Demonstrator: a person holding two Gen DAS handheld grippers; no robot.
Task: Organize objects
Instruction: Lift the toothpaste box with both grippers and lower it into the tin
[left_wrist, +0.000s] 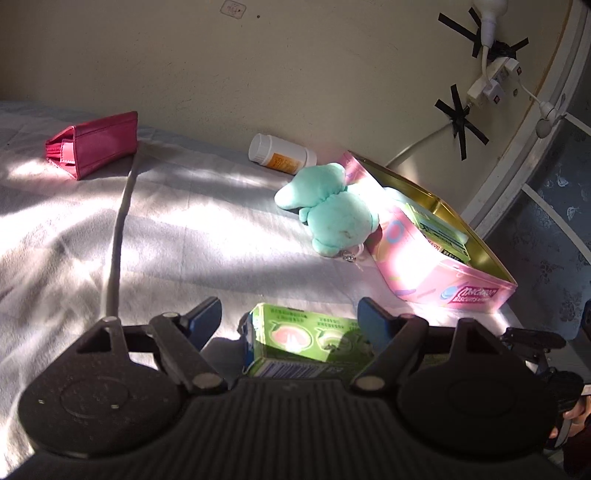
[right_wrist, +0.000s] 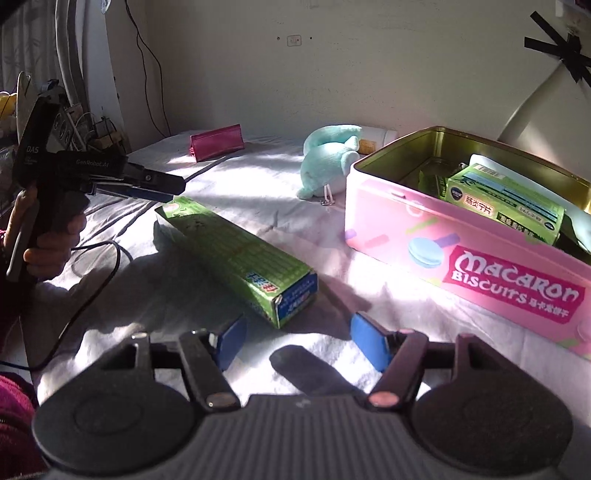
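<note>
A long green box (right_wrist: 236, 254) lies on the white bedsheet. In the left wrist view its near end (left_wrist: 306, 339) lies between the open blue fingers of my left gripper (left_wrist: 291, 319), which sits low over it without closing. The left gripper also shows in the right wrist view (right_wrist: 155, 188), at the box's far end. My right gripper (right_wrist: 299, 341) is open and empty, just short of the box's near end. An open pink Macaron Biscuits tin (right_wrist: 461, 258) to the right holds a green box (right_wrist: 506, 203).
A mint plush toy (left_wrist: 328, 206) lies against the tin's left side. A white pill bottle (left_wrist: 282, 153) lies by the wall. A red wallet (left_wrist: 94, 144) stands at the far left. A black cable (right_wrist: 92, 273) trails across the sheet.
</note>
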